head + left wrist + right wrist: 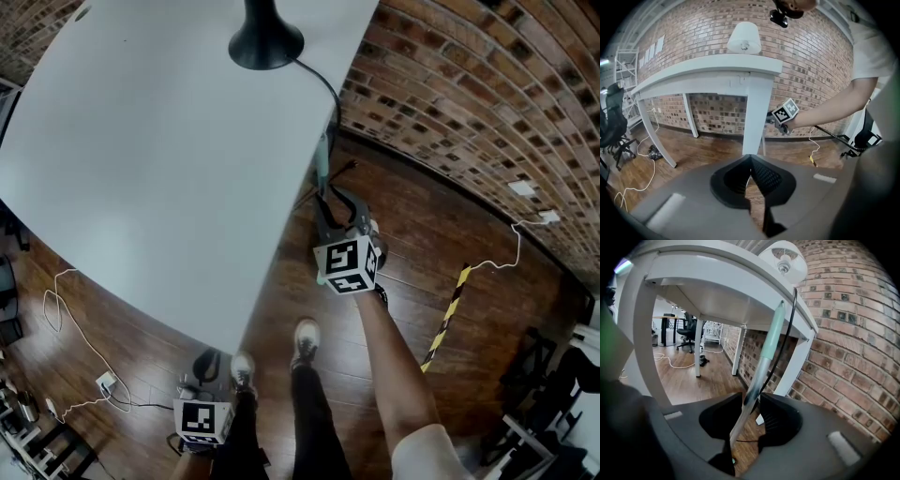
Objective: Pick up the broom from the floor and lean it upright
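At the lower left of the head view the left gripper point(206, 367) is hanging idle, its jaws resting together on nothing. At centre the right gripper point(325, 195) is clamping the broom point(323, 161) by its handle, which is standing steeply, green top meeting the table point(141, 150) edge. It is probably needing a settled lean before any release. The lamp cord point(326, 94) is trailing just beside the handle, risking a snag, and the brick wall point(469, 103) is crowding the right.

Your broom handle point(761, 366) is silver, mint-green at twelve o'clock; yellow-black striped tape point(446, 319) crosses the brown floor point(487, 361).
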`<state>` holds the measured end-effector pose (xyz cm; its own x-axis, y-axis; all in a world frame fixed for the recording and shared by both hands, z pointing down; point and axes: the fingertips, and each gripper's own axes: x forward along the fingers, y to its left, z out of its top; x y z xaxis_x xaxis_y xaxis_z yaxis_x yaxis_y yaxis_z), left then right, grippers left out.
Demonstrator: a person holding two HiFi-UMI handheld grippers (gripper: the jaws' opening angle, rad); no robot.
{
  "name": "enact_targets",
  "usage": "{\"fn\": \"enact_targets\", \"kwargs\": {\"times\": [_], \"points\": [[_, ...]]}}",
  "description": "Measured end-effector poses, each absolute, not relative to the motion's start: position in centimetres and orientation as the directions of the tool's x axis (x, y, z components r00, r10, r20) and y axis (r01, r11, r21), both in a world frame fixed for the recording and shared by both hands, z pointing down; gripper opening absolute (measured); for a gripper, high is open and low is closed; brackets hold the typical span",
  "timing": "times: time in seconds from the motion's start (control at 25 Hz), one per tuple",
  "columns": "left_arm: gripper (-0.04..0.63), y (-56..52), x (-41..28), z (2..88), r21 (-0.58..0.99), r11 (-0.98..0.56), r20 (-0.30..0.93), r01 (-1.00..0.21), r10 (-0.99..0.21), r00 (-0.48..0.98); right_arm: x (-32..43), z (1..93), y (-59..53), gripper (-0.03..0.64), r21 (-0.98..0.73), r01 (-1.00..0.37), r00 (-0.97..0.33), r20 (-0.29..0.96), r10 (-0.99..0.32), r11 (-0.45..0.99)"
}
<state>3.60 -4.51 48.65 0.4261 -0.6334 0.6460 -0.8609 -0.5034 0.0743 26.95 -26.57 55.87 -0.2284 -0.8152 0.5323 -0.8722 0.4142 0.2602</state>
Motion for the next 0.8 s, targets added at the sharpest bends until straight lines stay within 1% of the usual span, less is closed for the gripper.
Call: {"fn": "enact_targets", "kwargs": {"times": [0.16, 0.28, 0.44, 0.8], "points": [[0.002, -4.7, 3.9, 48.7, 0.074, -0.51, 0.644, -0.857, -0.632, 0.432, 27.2, 56.0, -26.1, 0.132, 0.253, -0.881, -0.219, 0.53, -0.819, 0.399], [0.0, -5.2, 3.9, 48.5, 0.085, -0.497, 0.644, -0.864, -0.634, 0.428, 27.8, 55.8, -25.4, 0.112, 0.258, -0.893, -0.194, 0.521, -0.831, 0.37], [0.002, -5.8, 3.7, 48.0, 0.069, -0.511, 0.633, -0.857, -0.641, 0.433, 29.1, 55.2, -23.2, 0.018, 0.263, -0.913, -0.14, 0.516, -0.845, 0.312], [0.002, -6.8, 1.6, 45.8, 0.028, -0.539, 0.601, -0.842, -0.663, 0.445, 29.2, 51.8, -14.9, 0.012, 0.186, -0.957, -0.1, 0.511, -0.854, 0.223]]}}
